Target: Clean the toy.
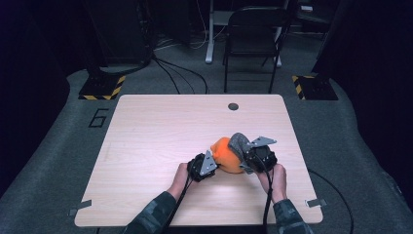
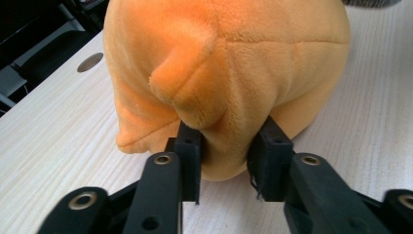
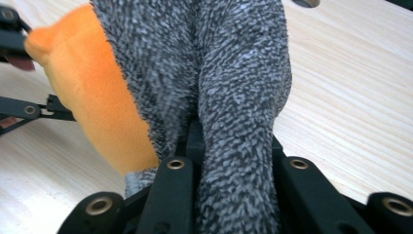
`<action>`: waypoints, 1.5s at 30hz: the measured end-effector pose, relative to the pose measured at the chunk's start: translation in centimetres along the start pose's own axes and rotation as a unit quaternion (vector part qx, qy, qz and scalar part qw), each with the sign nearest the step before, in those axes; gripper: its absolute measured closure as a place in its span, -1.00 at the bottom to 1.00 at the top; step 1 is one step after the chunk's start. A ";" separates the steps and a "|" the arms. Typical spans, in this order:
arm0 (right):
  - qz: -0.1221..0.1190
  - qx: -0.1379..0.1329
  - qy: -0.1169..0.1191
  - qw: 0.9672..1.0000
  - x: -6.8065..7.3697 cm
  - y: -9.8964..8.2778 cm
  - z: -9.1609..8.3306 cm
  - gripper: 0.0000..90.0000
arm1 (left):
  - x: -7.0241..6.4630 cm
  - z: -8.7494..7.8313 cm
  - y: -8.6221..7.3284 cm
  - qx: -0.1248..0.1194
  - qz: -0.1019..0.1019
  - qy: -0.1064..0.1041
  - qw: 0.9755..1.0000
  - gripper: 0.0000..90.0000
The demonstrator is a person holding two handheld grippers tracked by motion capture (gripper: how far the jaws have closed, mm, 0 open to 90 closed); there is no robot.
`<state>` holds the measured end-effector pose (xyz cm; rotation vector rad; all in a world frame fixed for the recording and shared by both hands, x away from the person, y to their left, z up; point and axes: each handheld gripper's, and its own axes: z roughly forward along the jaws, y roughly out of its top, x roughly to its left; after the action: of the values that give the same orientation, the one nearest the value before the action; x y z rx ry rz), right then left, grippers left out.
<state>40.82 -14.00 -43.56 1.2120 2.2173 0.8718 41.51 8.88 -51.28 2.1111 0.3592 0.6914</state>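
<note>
Orange plush toy (image 1: 225, 155) lies on the wooden table (image 1: 160, 126), right of centre, near the front edge. Its long axis runs roughly left to right across the table, grey fuzzy end (image 1: 238, 142) pointing right and slightly away, orange bulk toward the left. Left gripper (image 2: 228, 146) is clamped on a fold of orange plush at the toy's left end; the fabric bulges between the jaws. Right gripper (image 3: 233, 141) is clenched tight on the grey fuzzy part. Both hands rest low at the table's near side.
</note>
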 end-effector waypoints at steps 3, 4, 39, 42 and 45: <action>0.009 -0.007 -0.015 1.000 -0.9 0.0 -1.3 0.67 | 0.0 0.0 0.0 -0.001 0.001 0.000 1.000 0.59; 0.009 -0.007 -0.015 1.000 -0.9 0.0 -1.3 0.67 | 0.0 0.0 -0.1 -0.001 0.002 0.000 1.000 0.59; 0.097 0.066 -0.074 0.990 -7.2 -4.7 0.8 0.64 | 0.8 -1.9 1.1 -0.085 -0.057 -0.024 0.994 0.84; 0.100 0.062 -0.074 0.990 -7.4 -4.8 0.7 0.64 | 1.2 -3.3 2.8 -0.103 -0.093 -0.042 0.989 0.84; 0.102 0.060 -0.074 0.990 -7.5 -4.8 0.5 0.64 | 1.4 -5.3 5.0 -0.118 -0.132 -0.045 0.983 0.84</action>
<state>42.27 -22.24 -46.62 1.5302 2.0780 0.7059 39.56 10.08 -44.23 1.8211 0.4734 0.4570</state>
